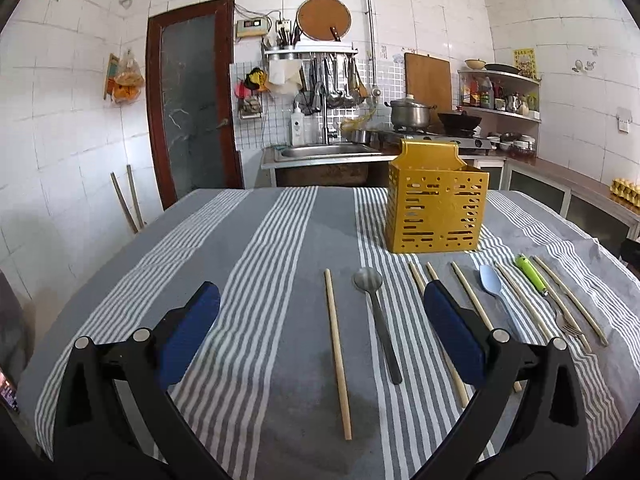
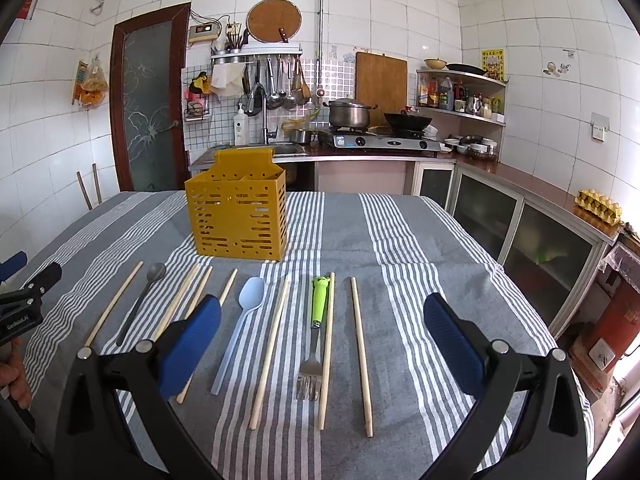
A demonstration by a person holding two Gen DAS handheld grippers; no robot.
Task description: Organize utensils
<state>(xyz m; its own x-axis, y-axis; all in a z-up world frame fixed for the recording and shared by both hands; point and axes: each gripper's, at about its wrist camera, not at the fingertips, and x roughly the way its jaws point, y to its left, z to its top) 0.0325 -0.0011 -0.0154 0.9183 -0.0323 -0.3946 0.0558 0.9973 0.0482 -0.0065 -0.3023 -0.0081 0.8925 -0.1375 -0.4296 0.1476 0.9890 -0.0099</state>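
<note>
Both tools hover above the near edge of the bench: the left hand-held gripper [image 1: 322,320] has its blue-padded fingers spread wide with nothing between them, and the right hand-held gripper [image 2: 322,322] is spread just as wide and equally empty. In the right wrist view the left tool also shows at the far left edge, with part of a person's hand [image 2: 14,376] below it.

A grey cloth with white stripes [image 2: 400,240] covers the bench. Toward its far side stands the yellow perforated plastic utensil holder [image 2: 237,218], upright, with a taller back panel. The utensils lie in a row on the cloth in front of it (all roughly parallel, pointing toward the holder). From the left there is a single pale wooden chopstick [image 1: 338,354], then a dark grey metal spoon with a black handle [image 1: 378,316], bowl toward the holder. Three more chopsticks follow, then a light blue plastic spoon [image 2: 242,326]. Further right lies a metal fork with a lime green plastic handle [image 2: 318,332], tines toward the camera, a chopstick just beside it on either side, and one last chopstick [image 2: 361,354] a little apart at the right end
</note>
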